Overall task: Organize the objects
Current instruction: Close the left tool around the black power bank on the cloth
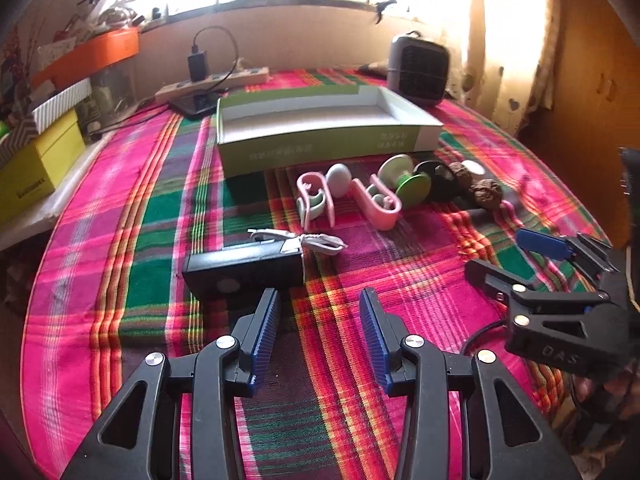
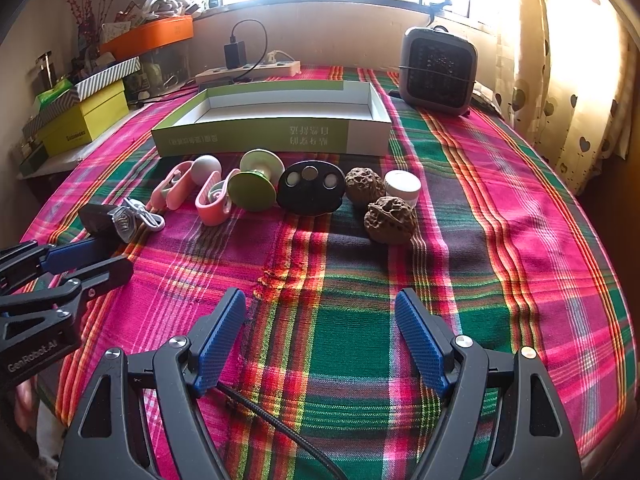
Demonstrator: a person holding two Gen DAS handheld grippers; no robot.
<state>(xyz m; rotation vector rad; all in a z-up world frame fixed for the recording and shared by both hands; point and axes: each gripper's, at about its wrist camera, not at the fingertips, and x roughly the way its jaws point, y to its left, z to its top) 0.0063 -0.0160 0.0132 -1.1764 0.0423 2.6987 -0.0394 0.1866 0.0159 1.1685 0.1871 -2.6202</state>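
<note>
An empty green and white box tray [image 2: 256, 136] [image 1: 320, 144] lies at the back of the plaid table. In front of it stands a row of objects: two pink clips [image 2: 172, 186] [image 2: 212, 200], a green spool [image 2: 252, 190], a black oval holder [image 2: 310, 186], two walnuts [image 2: 362, 186] [image 2: 388, 220], a small white jar [image 2: 402, 186]. A black box [image 1: 244, 270] with a white cable [image 1: 316, 240] lies at the left. My left gripper [image 1: 318, 312] is open just before the black box. My right gripper [image 2: 320, 312] is open and empty, short of the row.
A grey fan heater [image 2: 438, 70] stands at the back right. A power strip [image 2: 248, 70] with a charger lies behind the tray. Yellow and orange boxes [image 2: 84, 120] are stacked on a shelf at the left. A curtain [image 2: 568, 72] hangs on the right.
</note>
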